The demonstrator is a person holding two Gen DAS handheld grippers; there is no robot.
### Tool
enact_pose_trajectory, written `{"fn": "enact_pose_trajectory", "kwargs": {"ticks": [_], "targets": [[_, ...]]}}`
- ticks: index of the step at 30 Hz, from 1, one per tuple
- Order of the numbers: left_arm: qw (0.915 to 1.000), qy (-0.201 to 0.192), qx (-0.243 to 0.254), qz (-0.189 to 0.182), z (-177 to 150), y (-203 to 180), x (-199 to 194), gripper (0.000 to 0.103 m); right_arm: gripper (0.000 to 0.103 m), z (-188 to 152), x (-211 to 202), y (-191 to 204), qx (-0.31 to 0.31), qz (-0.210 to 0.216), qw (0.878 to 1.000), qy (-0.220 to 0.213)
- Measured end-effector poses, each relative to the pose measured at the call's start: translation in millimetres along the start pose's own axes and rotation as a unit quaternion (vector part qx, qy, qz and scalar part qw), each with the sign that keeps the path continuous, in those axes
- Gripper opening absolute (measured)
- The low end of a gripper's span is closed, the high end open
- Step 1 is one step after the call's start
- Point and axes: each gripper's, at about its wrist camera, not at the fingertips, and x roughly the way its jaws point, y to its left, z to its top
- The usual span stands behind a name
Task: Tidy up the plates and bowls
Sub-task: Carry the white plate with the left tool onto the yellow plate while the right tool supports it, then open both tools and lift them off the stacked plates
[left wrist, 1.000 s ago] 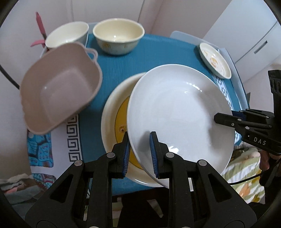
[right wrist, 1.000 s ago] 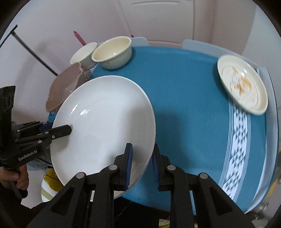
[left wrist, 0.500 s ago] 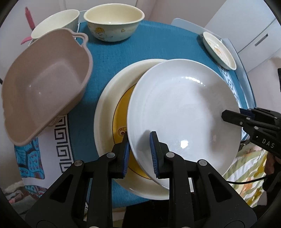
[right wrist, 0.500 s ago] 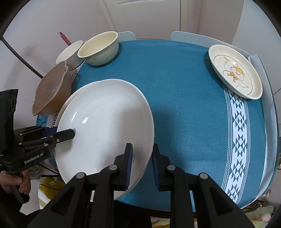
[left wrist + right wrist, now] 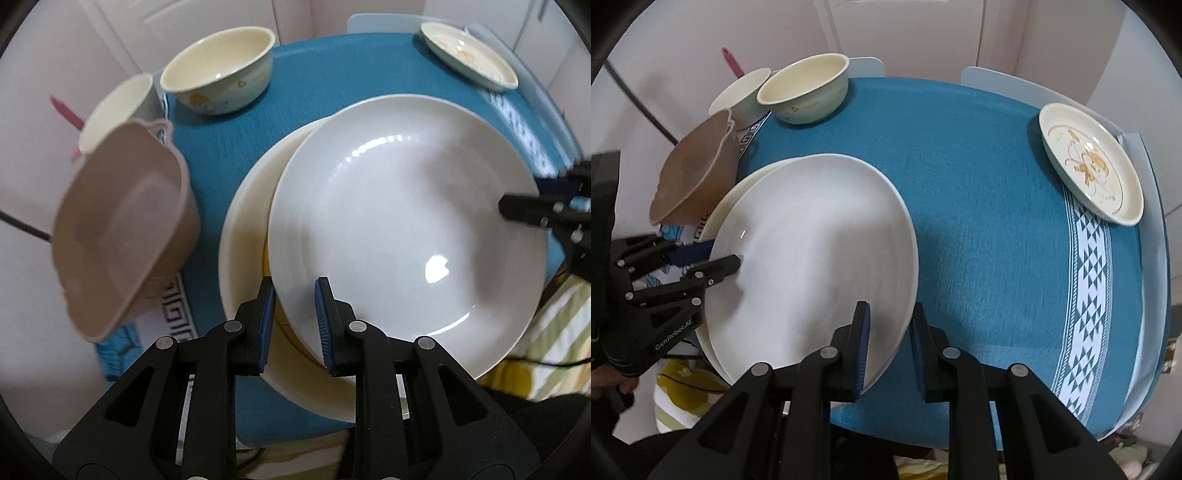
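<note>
A large white plate (image 5: 406, 229) lies over a bigger cream plate with a yellow centre (image 5: 243, 236) on the blue tablecloth. My left gripper (image 5: 293, 295) is shut on the white plate's near rim. My right gripper (image 5: 888, 321) is shut on the opposite rim of the same white plate (image 5: 812, 258). Each gripper shows in the other's view, the right one in the left wrist view (image 5: 532, 206) and the left one in the right wrist view (image 5: 713, 258). The cream plate (image 5: 738, 192) peeks out at the far left edge.
A tan square bowl (image 5: 118, 229) sits left of the plates. A cream bowl (image 5: 218, 70) and a white cup (image 5: 118, 110) stand behind it. A small patterned plate (image 5: 1089, 162) lies at the table's far right. The table edge is close below the grippers.
The white plate has come down and moved left, so it now covers most of the cream plate. Both grippers stayed shut on its rim.
</note>
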Motion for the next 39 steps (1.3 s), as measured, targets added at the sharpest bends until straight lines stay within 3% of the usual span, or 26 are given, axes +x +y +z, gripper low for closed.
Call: {"fn": "enact_pose_trajectory", "kwargs": {"ticks": [10,23,33,39], "targets": [[0.9997,-0.004,0.004,0.023,-4,2,-3,0.019,0.02,0,1,12,-0.045,-0.026,0.999,-0.006],[0.996,-0.024,0.025,0.082,-25,-5,-20,0.019,0.02,1,3,21,-0.064,-0.038,0.997,-0.01],[0.9972,-0.03,0.014,0.067,-26,-2,-25,0.019,0.02,5,-1,23,-0.072,-0.043,0.996,-0.013],[0.9976,-0.061,-0.014,0.031,-13,9,-64,0.019,0.02,14,-26,14,-0.041,-0.022,0.998,-0.048]]}}
